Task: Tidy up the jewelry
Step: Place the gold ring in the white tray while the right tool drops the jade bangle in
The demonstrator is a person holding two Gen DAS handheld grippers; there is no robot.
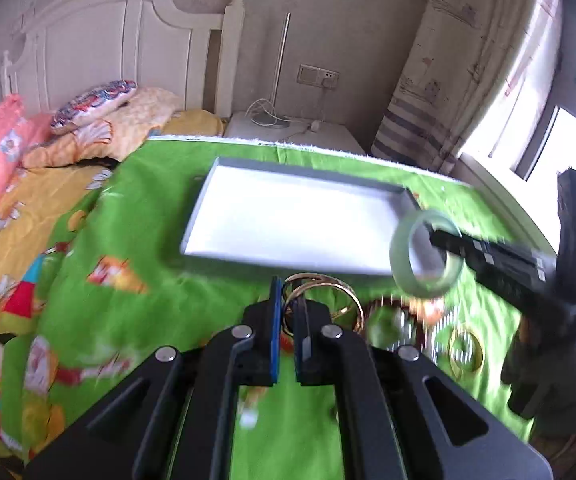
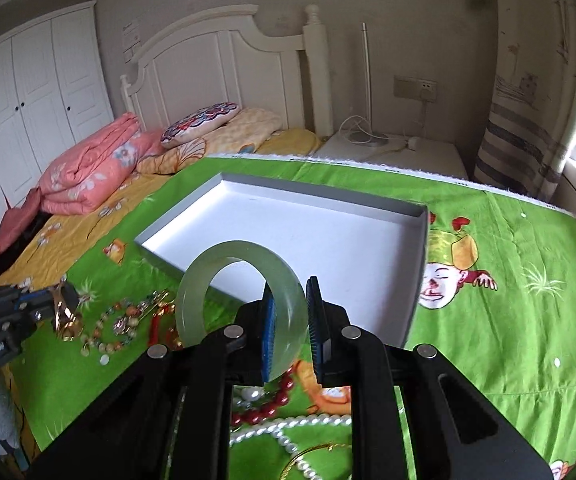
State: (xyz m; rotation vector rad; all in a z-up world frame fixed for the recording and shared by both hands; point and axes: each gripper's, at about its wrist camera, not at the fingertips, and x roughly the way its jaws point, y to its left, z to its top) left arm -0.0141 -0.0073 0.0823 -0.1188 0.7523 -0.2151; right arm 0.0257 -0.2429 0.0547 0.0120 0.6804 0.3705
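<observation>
My right gripper (image 2: 291,300) is shut on a pale green jade bangle (image 2: 208,280) and holds it above the near edge of the white tray (image 2: 224,178). In the left wrist view the bangle (image 1: 401,264) hangs on the right gripper (image 1: 441,242) at the tray's (image 1: 204,196) right corner. My left gripper (image 1: 288,304) is shut on gold bangles (image 1: 347,292) just in front of the tray; it also shows in the right wrist view (image 2: 62,300). The tray holds nothing.
Bead bracelets (image 2: 116,328), red beads (image 2: 272,400) and a pearl string (image 2: 288,432) lie on the green cartoon cloth (image 2: 507,320). A gold bangle (image 1: 465,350) lies at right. Bed with pillows at left, nightstand behind, window at right.
</observation>
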